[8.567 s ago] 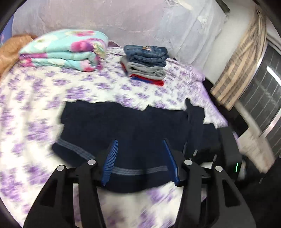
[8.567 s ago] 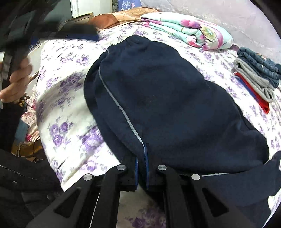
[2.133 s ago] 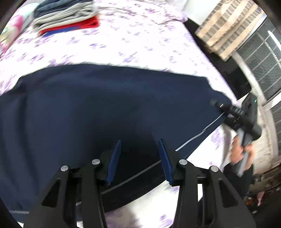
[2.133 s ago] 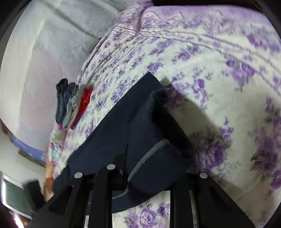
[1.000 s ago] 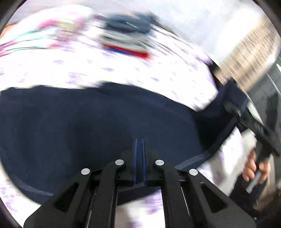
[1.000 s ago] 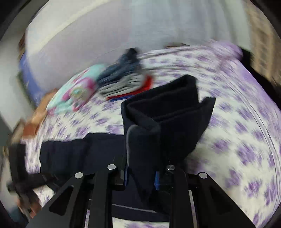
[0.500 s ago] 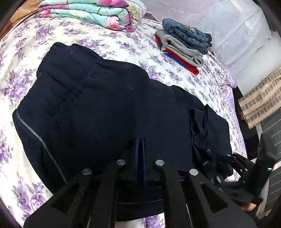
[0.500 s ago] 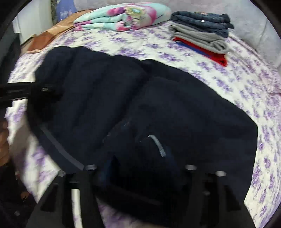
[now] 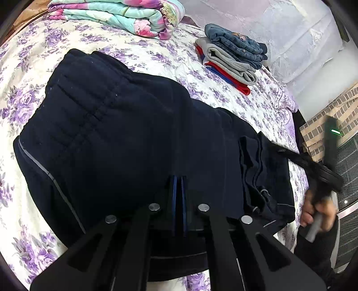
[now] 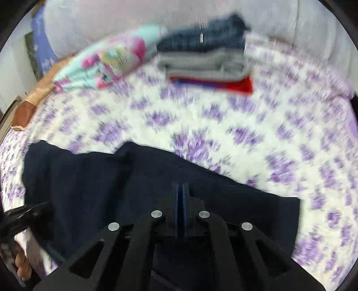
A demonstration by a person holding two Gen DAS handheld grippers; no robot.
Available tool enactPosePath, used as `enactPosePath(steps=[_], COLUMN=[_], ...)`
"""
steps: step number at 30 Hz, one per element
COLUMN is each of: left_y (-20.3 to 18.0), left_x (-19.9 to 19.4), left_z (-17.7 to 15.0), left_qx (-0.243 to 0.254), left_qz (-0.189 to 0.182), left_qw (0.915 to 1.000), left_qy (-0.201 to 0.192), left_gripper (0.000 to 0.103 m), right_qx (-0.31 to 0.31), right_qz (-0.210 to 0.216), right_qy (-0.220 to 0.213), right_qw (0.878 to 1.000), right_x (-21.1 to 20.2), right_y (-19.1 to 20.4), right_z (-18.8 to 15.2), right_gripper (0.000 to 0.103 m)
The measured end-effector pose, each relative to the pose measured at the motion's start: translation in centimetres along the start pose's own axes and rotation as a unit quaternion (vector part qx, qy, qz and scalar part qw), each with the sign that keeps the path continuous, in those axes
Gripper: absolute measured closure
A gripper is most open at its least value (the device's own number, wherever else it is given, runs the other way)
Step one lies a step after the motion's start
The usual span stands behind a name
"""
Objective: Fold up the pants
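Note:
Dark navy pants with a thin grey side stripe lie folded over on the flowered bedsheet, waistband at the left, leg ends doubled back at the right. My left gripper is shut, its blue pads together over the pants' near edge; cloth between them cannot be made out. In the blurred right wrist view the pants lie below my right gripper, which is shut with nothing visible in it. The right gripper also shows at the right in the left wrist view, beside the leg ends.
A stack of folded jeans, grey and red clothes sits at the back of the bed; it also shows in the right wrist view. A folded flowered quilt lies at the back left. The bed's right edge meets a brick-patterned wall.
The right gripper has let go of the leg ends, shut, and is swinging back from the pants. The left gripper stays shut over the near edge.

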State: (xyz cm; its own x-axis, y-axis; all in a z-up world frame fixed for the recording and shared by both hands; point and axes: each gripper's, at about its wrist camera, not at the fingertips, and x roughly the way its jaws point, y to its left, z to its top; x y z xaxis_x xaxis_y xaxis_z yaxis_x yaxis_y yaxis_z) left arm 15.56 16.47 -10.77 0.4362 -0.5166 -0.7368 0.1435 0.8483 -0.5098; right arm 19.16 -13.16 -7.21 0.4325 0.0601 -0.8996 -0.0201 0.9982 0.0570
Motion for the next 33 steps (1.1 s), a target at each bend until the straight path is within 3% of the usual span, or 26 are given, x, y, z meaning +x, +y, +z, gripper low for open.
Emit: enactPosePath(steps=[2,5,6,7,9,11,12,13,17,24,28,33], left_y=[0.1,-0.1,-0.2,-0.3,-0.2,0.3,0.7,1.1,4.3,7.2,7.1,6.9], left_x=[0.0,-0.5,-0.9,-1.8,-5.3,-9.9,-11.4,-12.4,-13.8,-7.2,-5.2,-2.3], left_z=[0.1,0.3,0.3,0.2,-0.1,-1.0,-1.4,-1.8,-4.2,-5.8,-4.7,-0.5], left_qx=[0.0,0.002,0.001,0.0,-0.005,-0.018,-0.022,-0.029,-0.101,-0.191,-0.191,-0.18], left_qz=[-0.002,-0.012,-0.02,-0.03,-0.042,-0.041,-0.042,-0.042,-0.04,-0.094,-0.09,-0.103], left_qw=[1.0,0.9999,0.9998,0.9995,0.9979,0.9918,0.9896,0.9882,0.9848,0.9754,0.9758,0.9772], left_qy=[0.002,0.004,0.004,-0.001,-0.05,-0.12,-0.136,-0.144,-0.136,-0.057,-0.056,-0.046], left_gripper=[0.1,0.099,0.09,0.082,0.023,0.008,0.007,0.007,0.007,0.007,0.007,0.006], right_qx=[0.008,0.005,0.005,0.003,-0.004,-0.008,-0.006,-0.005,0.006,0.008,0.012,0.032], right_qz=[-0.002,0.008,0.022,0.034,0.046,0.065,0.076,0.082,0.106,0.142,0.138,0.13], right_qy=[0.014,0.006,-0.003,-0.022,-0.062,-0.101,-0.118,-0.128,-0.129,-0.117,-0.129,-0.117], right_qw=[1.0,1.0,1.0,0.999,0.997,0.993,0.99,0.988,0.986,0.983,0.982,0.984], right_x=[1.7,-0.4,-1.4,-3.1,-6.1,-9.2,-10.4,-11.1,-12.1,-12.3,-13.2,-12.8], right_y=[-0.3,0.6,0.8,1.0,1.6,1.9,1.9,1.7,1.2,1.1,0.6,-0.4], right_z=[-0.1,-0.4,-0.7,-1.4,-2.9,-5.0,-6.2,-7.0,-10.4,-12.9,-14.3,-15.3], right_gripper=[0.099,0.096,0.096,0.096,0.095,0.071,0.054,0.052,0.052,0.052,0.052,0.052])
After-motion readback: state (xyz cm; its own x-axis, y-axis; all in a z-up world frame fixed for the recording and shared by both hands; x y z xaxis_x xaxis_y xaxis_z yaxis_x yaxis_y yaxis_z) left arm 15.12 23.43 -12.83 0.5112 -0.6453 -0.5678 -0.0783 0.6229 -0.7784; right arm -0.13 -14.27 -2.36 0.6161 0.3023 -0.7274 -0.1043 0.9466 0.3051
